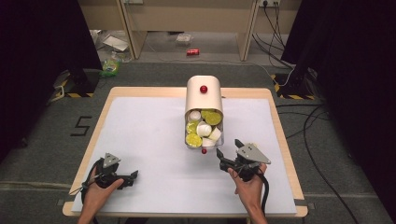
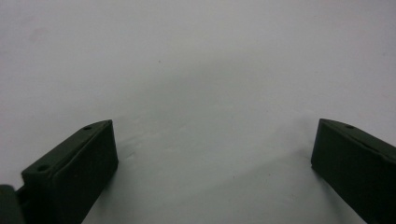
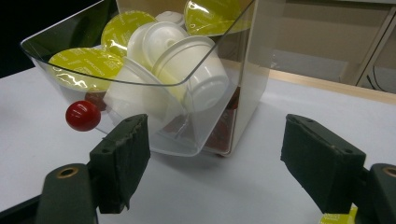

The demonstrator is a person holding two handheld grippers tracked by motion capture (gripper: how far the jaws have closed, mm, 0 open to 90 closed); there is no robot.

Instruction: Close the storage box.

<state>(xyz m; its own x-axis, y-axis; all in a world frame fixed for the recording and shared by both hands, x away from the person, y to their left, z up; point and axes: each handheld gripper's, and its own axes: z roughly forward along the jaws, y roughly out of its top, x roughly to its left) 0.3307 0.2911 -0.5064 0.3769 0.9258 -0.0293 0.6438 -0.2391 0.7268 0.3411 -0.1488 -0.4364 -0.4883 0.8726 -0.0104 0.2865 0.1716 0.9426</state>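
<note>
A cream capsule dispenser (image 1: 203, 100) with a red knob (image 1: 203, 88) on top stands at the middle back of the white table mat (image 1: 149, 140). Its clear drawer (image 1: 204, 145) is pulled out toward me and holds several white capsules with yellow-green lids (image 1: 204, 129). A small red knob (image 1: 204, 150) sticks out of the drawer's front. My right gripper (image 1: 229, 149) is open just right of that knob, with nothing between the jaws. In the right gripper view the drawer (image 3: 233, 70), capsules (image 3: 187, 70) and knob (image 3: 82, 115) sit close ahead of the gripper (image 3: 214, 135). My left gripper (image 1: 131, 178) rests open at the front left, over bare mat (image 2: 215, 135).
The wooden table edge (image 1: 282, 140) frames the mat. A yellow-green scrap (image 3: 336, 217) peeks out beside the right jaw. Beyond the table lie a red can (image 1: 193, 52), a green bag (image 1: 110, 67) and floor cables (image 1: 317, 121). Dark curtains flank both sides.
</note>
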